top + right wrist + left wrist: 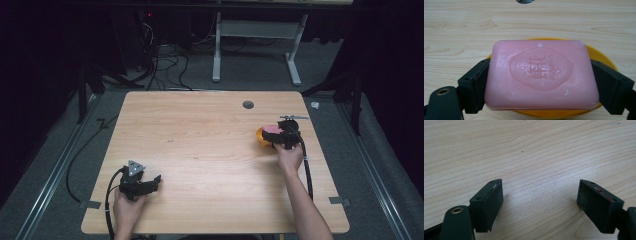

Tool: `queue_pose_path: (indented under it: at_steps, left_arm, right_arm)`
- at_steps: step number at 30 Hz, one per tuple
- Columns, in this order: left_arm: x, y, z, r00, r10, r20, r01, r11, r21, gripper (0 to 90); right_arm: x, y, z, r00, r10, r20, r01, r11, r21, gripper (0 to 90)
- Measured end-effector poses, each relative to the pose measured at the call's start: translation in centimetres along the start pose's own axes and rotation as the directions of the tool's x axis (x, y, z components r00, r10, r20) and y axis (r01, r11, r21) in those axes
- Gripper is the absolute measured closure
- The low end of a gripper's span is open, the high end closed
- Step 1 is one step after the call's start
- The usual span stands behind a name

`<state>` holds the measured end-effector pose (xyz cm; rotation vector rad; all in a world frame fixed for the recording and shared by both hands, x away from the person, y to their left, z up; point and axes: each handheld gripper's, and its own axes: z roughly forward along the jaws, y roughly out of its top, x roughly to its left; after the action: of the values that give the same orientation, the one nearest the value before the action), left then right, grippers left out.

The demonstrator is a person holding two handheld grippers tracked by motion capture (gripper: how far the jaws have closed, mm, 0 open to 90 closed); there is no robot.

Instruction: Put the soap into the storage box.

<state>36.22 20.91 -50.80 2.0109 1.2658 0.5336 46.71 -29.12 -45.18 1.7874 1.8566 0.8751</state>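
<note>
A pink bar of soap (541, 75) with an embossed oval stamp lies between the two black jaws of my right gripper (541, 85), which press against its short sides. Under it sits a round orange dish (601, 56). In the high view the soap (273, 129) and the orange dish (261, 136) are at the table's right side, with my right gripper (280, 136) shut on the soap. My left gripper (156, 181) rests near the front left of the table, and in its own view the left gripper (540, 198) stands open over bare wood.
The wooden table (200, 150) has a round grey cable hole (248, 104) near its far edge. Black cables (165, 65) and a white desk frame (255, 45) lie on the grey floor beyond. A cable (306, 165) trails from the right gripper along the forearm.
</note>
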Motion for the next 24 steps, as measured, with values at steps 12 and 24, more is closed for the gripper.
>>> queue_pose_path:
  at_steps: [12,24]
  left_arm:
    - [0.0,0.0,0.0,1.0000,0.000,0.000,0.000,1.0000,0.000,21.4]
    - [0.0,0.0,0.0,1.0000,0.000,0.000,0.000,1.0000,0.000,21.4]
  right_arm:
    - [0.0,-0.2,0.9,0.9995,0.028,0.014,-0.028,0.999,0.019,13.3]
    - [0.4,-0.3,1.2,0.9996,0.005,0.027,-0.006,1.000,0.027,12.5]
